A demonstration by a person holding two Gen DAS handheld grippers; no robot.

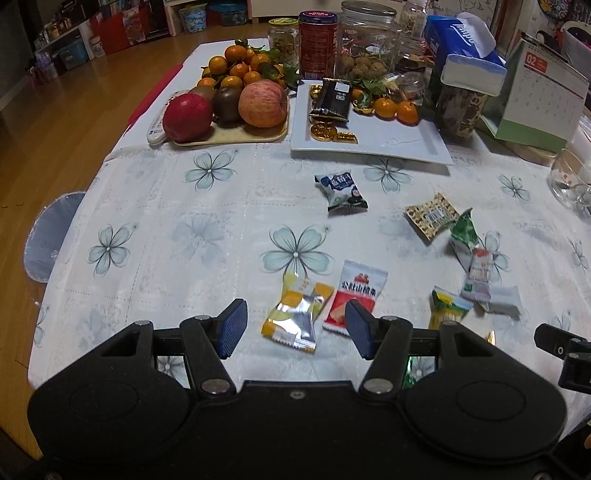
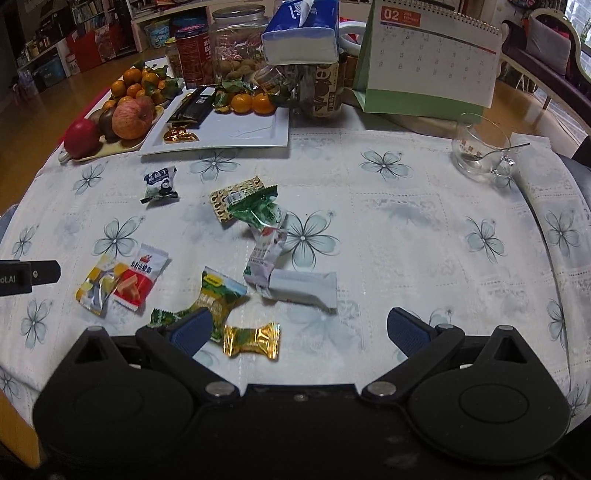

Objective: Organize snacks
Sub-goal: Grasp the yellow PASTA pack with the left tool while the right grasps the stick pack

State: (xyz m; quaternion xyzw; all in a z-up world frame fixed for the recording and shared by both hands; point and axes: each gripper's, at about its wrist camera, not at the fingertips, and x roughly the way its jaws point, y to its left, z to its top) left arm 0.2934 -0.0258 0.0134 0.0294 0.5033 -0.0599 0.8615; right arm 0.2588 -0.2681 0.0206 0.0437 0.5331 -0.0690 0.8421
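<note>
Several wrapped snacks lie loose on the flowered tablecloth. My left gripper (image 1: 295, 328) is open and empty, its jaws on either side of a yellow-silver packet (image 1: 295, 319) and a red-white packet (image 1: 356, 295). My right gripper (image 2: 297, 332) is open and empty, with a gold candy (image 2: 253, 339) just inside its left finger and a white wrapper (image 2: 303, 288) ahead. A blue-white packet (image 1: 341, 192), a patterned packet (image 1: 432, 216) and green packets (image 2: 258, 212) lie farther out. The white plate (image 1: 388, 140) holds a dark bar (image 1: 332, 99), gold coins and small oranges.
A fruit tray (image 1: 229, 136) with apples, kiwis and mandarins stands at the back left. Jars (image 1: 365, 40), a red tin, a tissue pack (image 2: 303, 29) and a desk calendar (image 2: 428, 59) line the back. A glass cup (image 2: 480, 147) with a spoon stands at the right.
</note>
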